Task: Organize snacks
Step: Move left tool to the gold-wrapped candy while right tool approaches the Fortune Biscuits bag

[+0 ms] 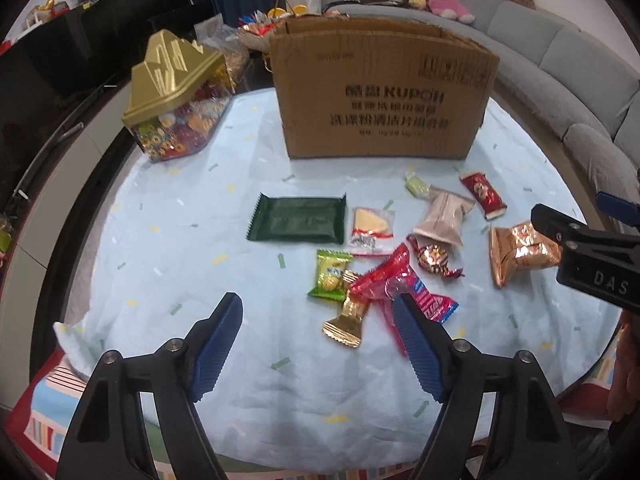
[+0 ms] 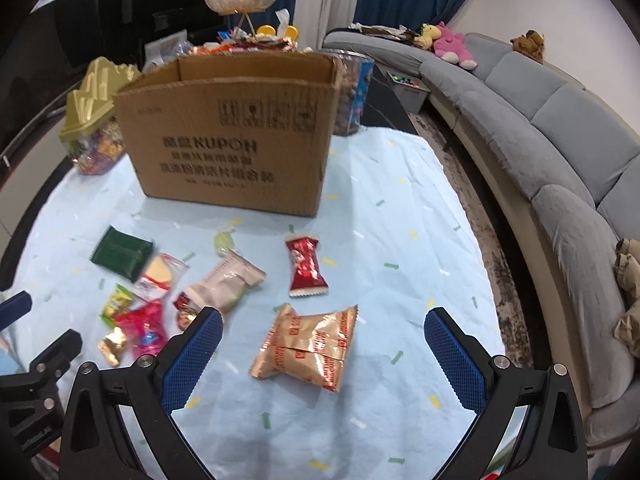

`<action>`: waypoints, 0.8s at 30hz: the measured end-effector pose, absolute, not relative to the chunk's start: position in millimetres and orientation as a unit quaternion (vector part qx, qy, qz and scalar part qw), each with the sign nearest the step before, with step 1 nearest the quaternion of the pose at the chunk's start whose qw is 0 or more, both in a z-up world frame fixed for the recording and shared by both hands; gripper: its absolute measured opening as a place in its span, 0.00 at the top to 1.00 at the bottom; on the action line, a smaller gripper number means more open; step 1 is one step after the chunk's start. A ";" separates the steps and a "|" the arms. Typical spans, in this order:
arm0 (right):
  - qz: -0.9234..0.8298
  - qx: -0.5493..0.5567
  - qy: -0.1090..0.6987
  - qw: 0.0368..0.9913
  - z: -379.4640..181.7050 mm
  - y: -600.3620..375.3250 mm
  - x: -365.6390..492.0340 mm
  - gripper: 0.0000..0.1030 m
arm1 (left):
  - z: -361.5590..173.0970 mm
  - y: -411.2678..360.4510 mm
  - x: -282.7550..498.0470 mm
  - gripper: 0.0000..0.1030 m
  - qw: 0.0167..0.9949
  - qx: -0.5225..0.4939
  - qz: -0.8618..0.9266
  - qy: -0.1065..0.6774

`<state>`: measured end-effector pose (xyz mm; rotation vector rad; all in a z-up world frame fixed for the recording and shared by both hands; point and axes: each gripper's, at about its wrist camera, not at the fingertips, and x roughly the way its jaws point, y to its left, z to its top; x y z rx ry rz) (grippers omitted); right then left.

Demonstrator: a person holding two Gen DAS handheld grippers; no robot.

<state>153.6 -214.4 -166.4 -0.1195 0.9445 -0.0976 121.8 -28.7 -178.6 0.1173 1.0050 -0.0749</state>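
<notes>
Gaping over the counter (image 1: 160, 240), left gripper (image 1: 318, 312) frames a tangled candy pile (image 1: 360, 292) and could snag several, while right gripper (image 2: 322, 330), spread wide, straddles a gold packet (image 2: 308, 348) short of the box (image 2: 232, 136)

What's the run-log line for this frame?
phase: approach | left gripper: open, above gold candy | right gripper: open, above copper snack bag | cardboard box: open | held: nothing

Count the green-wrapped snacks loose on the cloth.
3: a dark green packet at the pile's left, a lime-green candy beside the pink wrapper, a pale green candy nearest the cardboard box. More may hide underneath.
</notes>
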 end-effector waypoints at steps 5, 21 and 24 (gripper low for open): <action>-0.054 -0.057 0.463 0.883 -180.5 -219.8 159.5 0.01 | -193.2 -34.0 125.1 0.27 0.869 0.062 -0.045 0.489; -0.048 -0.054 0.483 0.873 -207.0 -216.0 170.1 0.01 | -227.7 -38.6 135.3 0.49 0.852 0.060 -0.063 0.517; -0.049 -0.049 0.488 0.870 -211.4 -217.5 172.5 0.03 | -232.1 -40.8 136.1 0.54 0.849 0.063 -0.067 0.520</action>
